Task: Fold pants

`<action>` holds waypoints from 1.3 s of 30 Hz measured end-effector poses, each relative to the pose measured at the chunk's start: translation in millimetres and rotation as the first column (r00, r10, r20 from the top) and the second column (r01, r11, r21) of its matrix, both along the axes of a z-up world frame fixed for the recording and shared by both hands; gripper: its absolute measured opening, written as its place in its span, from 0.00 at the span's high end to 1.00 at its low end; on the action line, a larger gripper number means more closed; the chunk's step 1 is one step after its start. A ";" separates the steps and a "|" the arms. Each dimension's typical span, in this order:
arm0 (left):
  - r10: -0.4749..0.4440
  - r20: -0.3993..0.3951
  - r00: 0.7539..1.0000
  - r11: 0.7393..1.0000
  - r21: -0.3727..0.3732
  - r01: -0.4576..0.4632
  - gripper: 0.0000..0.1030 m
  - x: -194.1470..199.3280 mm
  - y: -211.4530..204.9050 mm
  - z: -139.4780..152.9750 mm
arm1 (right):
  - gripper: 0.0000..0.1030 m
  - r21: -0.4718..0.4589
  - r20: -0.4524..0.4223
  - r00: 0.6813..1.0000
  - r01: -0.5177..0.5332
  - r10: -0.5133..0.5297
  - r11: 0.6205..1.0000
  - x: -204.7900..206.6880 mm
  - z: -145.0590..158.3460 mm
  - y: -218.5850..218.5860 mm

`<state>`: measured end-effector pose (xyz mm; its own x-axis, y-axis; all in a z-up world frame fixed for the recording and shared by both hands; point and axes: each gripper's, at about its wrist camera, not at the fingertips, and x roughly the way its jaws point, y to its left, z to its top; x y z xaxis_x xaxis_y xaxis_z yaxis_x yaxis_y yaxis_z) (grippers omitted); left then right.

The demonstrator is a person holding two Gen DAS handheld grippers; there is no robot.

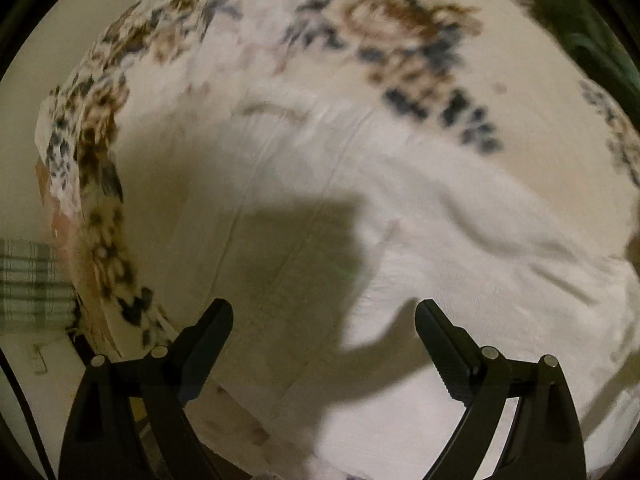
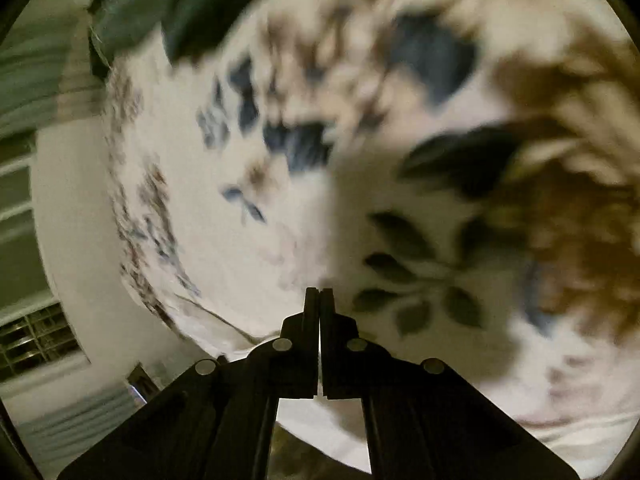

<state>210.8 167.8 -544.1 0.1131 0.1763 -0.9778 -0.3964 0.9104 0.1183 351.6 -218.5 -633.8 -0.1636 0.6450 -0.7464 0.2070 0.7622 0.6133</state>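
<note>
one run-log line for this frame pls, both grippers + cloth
left gripper: open, above white pants, nothing held | right gripper: shut, empty, over floral bedspread | dark green cloth: far corner

The bedspread [image 1: 360, 184] is soft matt cloth, creased, with a printed flower pattern. Both grippers [image 1: 324, 320] [image 2: 319, 300] look like matt black plastic with shiny metal pins.

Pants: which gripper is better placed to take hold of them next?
Left. The left gripper is open right over the white pants. The right gripper is shut, empty, and faces only the floral sheet.
</note>
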 end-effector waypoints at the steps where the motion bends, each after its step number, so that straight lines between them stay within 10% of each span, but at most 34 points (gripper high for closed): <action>1: -0.018 0.018 1.000 1.000 0.002 0.018 0.09 2.0 -5.4 9.7 | 0.91 0.006 0.034 0.999 0.005 -0.005 1.000 -2.9 15.0 -11.6; 5: -0.119 0.103 0.988 0.992 -0.032 0.123 0.07 11.6 -42.4 47.3 | 0.22 -0.030 0.175 0.974 0.151 -0.143 0.988 -54.2 64.3 -79.9; 15: -0.347 0.104 0.932 0.933 -0.064 0.354 0.06 25.4 -172.9 47.4 | 0.20 -0.298 0.139 0.840 0.541 -0.525 0.786 -266.2 69.9 -270.9; 21: -0.380 0.079 0.921 0.922 -0.041 0.384 0.06 42.2 -205.4 27.8 | 0.26 -0.051 -0.059 0.806 0.586 -0.588 0.809 -238.4 14.7 -250.6; 24: -0.395 0.066 0.916 0.918 -0.003 0.396 0.06 55.8 -215.6 13.5 | 0.82 -0.034 -0.156 0.783 0.605 -0.602 0.796 -205.7 -27.1 -216.0; 31: -0.289 0.010 0.957 0.957 0.005 0.289 0.06 103.8 -198.0 -20.7 | 0.86 -0.080 -0.143 0.750 0.642 -0.646 0.763 -185.2 -51.9 -210.2; 35: -0.286 0.023 0.958 0.958 -0.003 0.286 0.06 108.8 -195.5 -9.6 | 0.81 -0.011 -0.106 0.769 0.633 -0.631 0.774 -200.2 -34.6 -221.6; 37: -0.301 0.045 0.953 0.953 -0.022 0.302 0.06 101.9 -201.0 6.6 | 0.40 0.027 -0.009 0.759 0.651 -0.651 0.759 -224.6 -4.7 -239.1; 39: -0.325 0.076 0.943 0.943 -0.046 0.329 0.06 87.3 -211.9 28.6 | 0.25 0.006 0.092 0.710 0.701 -0.699 0.713 -251.8 20.3 -256.6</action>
